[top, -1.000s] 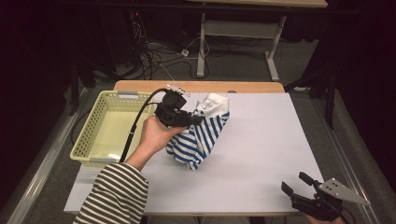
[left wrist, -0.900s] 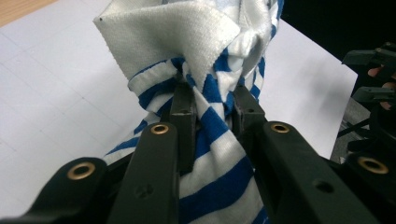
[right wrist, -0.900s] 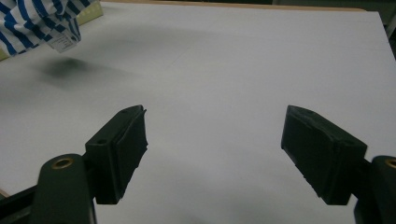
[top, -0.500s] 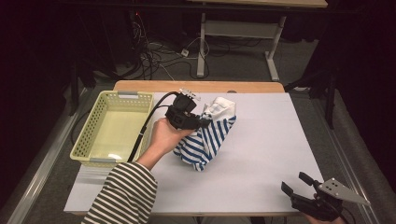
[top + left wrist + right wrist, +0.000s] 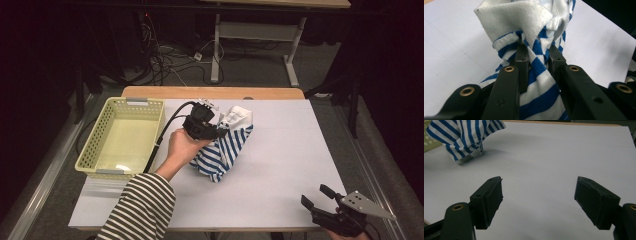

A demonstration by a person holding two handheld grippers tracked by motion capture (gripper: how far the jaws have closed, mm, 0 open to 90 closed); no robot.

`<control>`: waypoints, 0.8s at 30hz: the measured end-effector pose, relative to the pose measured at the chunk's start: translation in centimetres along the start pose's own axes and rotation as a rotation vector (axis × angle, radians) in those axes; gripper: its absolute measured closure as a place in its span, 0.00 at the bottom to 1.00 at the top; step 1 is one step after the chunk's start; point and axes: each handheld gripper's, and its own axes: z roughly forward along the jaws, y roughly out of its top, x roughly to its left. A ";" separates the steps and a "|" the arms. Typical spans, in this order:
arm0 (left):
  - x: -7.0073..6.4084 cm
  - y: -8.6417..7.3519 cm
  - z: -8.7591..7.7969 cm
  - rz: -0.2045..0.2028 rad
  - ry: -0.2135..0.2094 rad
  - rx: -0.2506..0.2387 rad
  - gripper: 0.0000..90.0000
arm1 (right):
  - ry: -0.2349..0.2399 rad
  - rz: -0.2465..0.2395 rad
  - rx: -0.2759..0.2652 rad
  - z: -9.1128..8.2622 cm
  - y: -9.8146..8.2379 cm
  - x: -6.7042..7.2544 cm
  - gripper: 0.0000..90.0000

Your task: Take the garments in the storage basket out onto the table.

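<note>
A blue-and-white striped shirt (image 5: 227,147) with a white collar hangs bunched over the middle of the white table. My left gripper (image 5: 220,131) is shut on it just below the collar; in the left gripper view both pads pinch the striped shirt (image 5: 536,67) and the collar folds over the fingertips. The shirt's lower end touches the table. My right gripper (image 5: 317,196) rests at the table's near right corner, jaws wide open with nothing between them. In the right gripper view the open right gripper (image 5: 539,200) faces bare table, with the shirt (image 5: 464,137) at the far left.
A pale yellow mesh basket (image 5: 97,152) stands on the left part of the table, close to my left forearm. A wooden strip (image 5: 215,92) runs along the table's far edge. Cables lie on the floor behind.
My left gripper has carried the shirt a little to the right and lower, so more cloth lies on the table. The right gripper has stayed where it was.
</note>
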 end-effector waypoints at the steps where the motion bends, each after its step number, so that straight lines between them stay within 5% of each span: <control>1: 0.1 0.0 0.2 -0.005 -0.001 -0.002 0.81 | 0.000 -0.001 0.000 0.0 0.0 0.0 0.26; 24: 2.5 -1.1 4.0 -0.095 0.043 0.005 0.80 | 0.007 -0.001 0.001 0.0 0.0 -0.1 0.26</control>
